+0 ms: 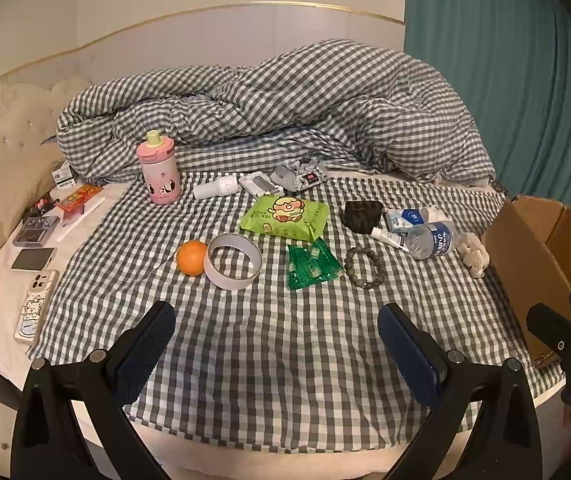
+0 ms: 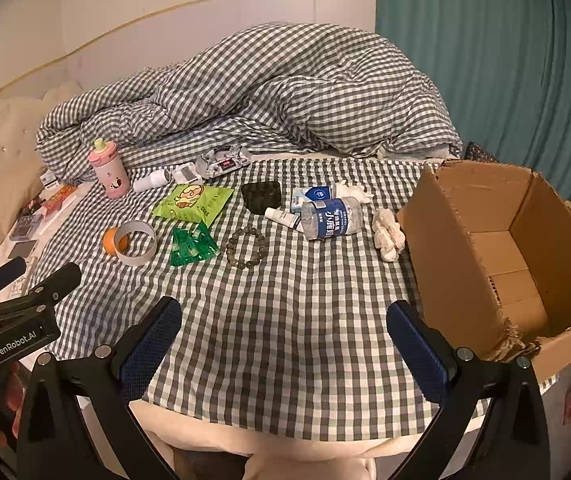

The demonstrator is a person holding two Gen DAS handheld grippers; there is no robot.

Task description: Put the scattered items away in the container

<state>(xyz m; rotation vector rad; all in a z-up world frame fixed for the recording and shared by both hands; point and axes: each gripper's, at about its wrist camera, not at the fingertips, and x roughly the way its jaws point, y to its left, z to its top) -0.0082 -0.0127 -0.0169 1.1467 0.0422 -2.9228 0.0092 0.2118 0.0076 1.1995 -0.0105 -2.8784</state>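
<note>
Starting with both grippers' fingers apart and empty, we take the toy (image 2: pixel 387 236) at the box's (image 2: pixel 437 240) nine o'clock first.

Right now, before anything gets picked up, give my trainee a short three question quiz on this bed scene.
1. True or false: the cardboard box already holds items.
2. What touches the orange? A) tape ring B) bead bracelet C) pink bottle
3. Fill in: the water bottle is ____ (upright or lying down).

Key:
1. False; its visible inside looks empty.
2. A.
3. Lying down.

Both the left hand-held gripper and the right hand-held gripper are open, holding nothing.
</note>
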